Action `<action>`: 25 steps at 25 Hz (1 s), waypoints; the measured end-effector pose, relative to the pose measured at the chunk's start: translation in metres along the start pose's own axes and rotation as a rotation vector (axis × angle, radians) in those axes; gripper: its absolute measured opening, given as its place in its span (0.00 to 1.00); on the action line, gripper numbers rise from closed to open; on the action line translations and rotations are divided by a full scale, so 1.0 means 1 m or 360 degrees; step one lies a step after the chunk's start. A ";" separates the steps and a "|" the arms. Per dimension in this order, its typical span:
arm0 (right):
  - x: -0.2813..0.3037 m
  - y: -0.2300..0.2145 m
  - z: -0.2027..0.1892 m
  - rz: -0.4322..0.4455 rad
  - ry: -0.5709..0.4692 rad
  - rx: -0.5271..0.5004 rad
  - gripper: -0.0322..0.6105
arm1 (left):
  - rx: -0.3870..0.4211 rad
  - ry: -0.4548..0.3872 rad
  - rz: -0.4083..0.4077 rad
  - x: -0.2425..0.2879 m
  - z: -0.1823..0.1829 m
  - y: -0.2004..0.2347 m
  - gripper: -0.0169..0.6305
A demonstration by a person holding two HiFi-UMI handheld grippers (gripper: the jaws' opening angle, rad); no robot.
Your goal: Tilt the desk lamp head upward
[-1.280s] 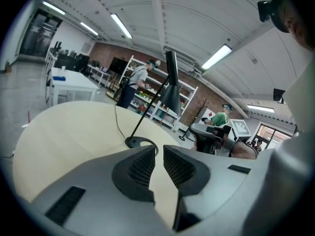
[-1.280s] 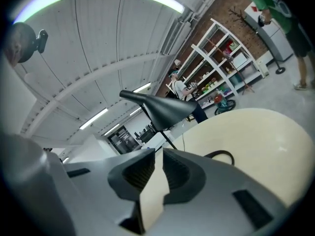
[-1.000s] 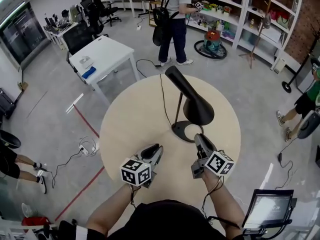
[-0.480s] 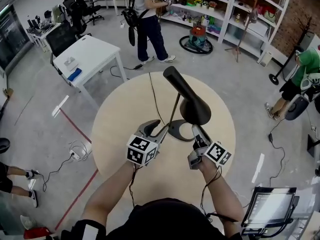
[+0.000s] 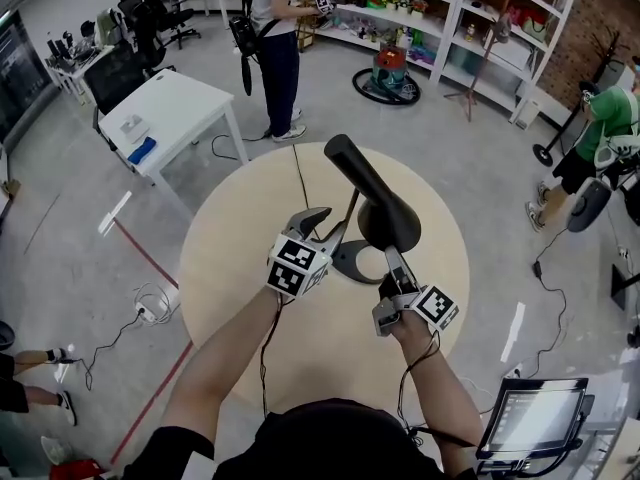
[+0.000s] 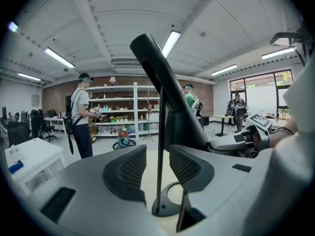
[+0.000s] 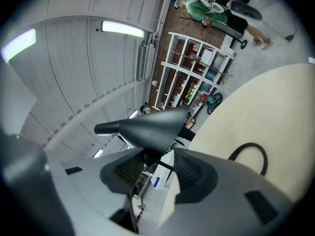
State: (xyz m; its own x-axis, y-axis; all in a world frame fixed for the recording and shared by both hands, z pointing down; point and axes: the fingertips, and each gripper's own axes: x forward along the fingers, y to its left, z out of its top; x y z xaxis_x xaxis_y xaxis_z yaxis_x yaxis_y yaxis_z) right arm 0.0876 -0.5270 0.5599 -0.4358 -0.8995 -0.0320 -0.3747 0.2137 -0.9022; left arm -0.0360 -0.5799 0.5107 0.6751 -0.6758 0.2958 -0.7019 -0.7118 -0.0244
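Near the round table's (image 5: 225, 268) middle the desk lamp (image 5: 385, 213) is stood. Its stem (image 6: 160, 146) is straddled, unpinched, by the left gripper's (image 5: 318, 223) parted jaws. The right gripper's (image 5: 392, 264) jaws, just opened wide, are set loosely about the head (image 7: 147, 124). The table is ringed by open floor (image 5: 90, 218).

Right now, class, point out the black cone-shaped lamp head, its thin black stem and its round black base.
Black cone-shaped lamp head (image 5: 388, 220): head view, wide end of cone.
Thin black stem (image 6: 160, 168): left gripper view, mid-length.
Round black base (image 6: 162, 209): left gripper view, rim by stem foot.
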 end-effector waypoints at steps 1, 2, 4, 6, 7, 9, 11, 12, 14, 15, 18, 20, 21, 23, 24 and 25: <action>-0.001 0.000 0.000 0.0013 -0.0011 0.0021 0.32 | 0.0002 0.0002 -0.0008 0.003 0.001 0.000 0.23; -0.002 0.000 0.001 0.0030 -0.0026 0.0045 0.32 | 0.0000 0.0003 -0.0015 0.006 0.002 -0.001 0.23; -0.005 -0.001 0.007 0.0049 -0.0055 0.0045 0.32 | -0.0011 -0.0001 -0.0029 0.011 0.005 -0.004 0.23; -0.006 0.001 0.012 0.0050 -0.0061 -0.0004 0.32 | -0.0026 -0.0012 -0.0042 0.015 0.008 -0.008 0.23; -0.005 0.002 0.013 0.0048 -0.0061 -0.0003 0.32 | -0.0033 -0.0013 -0.0046 0.016 0.009 -0.009 0.23; -0.004 0.001 0.011 0.0031 -0.0062 0.0014 0.32 | -0.0040 -0.0004 -0.0047 0.020 0.007 -0.008 0.23; -0.003 0.001 0.010 0.0050 -0.0075 0.0055 0.30 | -0.0049 0.0005 -0.0049 0.024 0.005 -0.008 0.23; -0.002 0.002 0.009 0.0064 -0.0079 0.0071 0.30 | -0.0055 0.0010 -0.0049 0.027 0.004 -0.007 0.23; -0.002 0.002 0.008 0.0069 -0.0074 0.0047 0.29 | -0.0059 0.0016 -0.0041 0.031 0.001 -0.005 0.23; -0.002 0.001 0.008 0.0060 -0.0064 0.0016 0.29 | -0.0058 0.0018 -0.0038 0.032 0.000 -0.003 0.23; -0.001 0.003 0.008 0.0085 -0.0047 -0.0031 0.28 | -0.0060 0.0012 -0.0035 0.035 0.000 -0.001 0.23; -0.001 0.007 0.009 0.0124 -0.0048 -0.0040 0.28 | -0.0088 -0.0008 -0.0027 0.037 0.002 0.001 0.23; -0.002 0.006 0.009 0.0118 -0.0048 -0.0045 0.28 | -0.0112 -0.0022 -0.0021 0.038 0.004 0.001 0.23; -0.002 0.003 0.010 0.0105 -0.0047 -0.0058 0.27 | -0.0157 -0.0048 -0.0013 0.039 0.007 0.003 0.22; -0.002 0.002 0.010 0.0097 -0.0045 -0.0053 0.27 | -0.0170 -0.0057 -0.0012 0.040 0.008 0.003 0.22; -0.002 0.002 0.009 0.0094 -0.0043 -0.0050 0.27 | -0.0177 -0.0064 -0.0012 0.040 0.008 0.002 0.22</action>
State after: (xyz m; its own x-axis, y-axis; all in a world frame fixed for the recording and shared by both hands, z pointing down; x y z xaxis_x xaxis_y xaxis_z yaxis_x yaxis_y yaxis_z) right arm 0.0955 -0.5280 0.5542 -0.4359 -0.8948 -0.0970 -0.3745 0.2783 -0.8845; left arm -0.0086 -0.6100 0.5148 0.6875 -0.6792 0.2570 -0.7161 -0.6928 0.0845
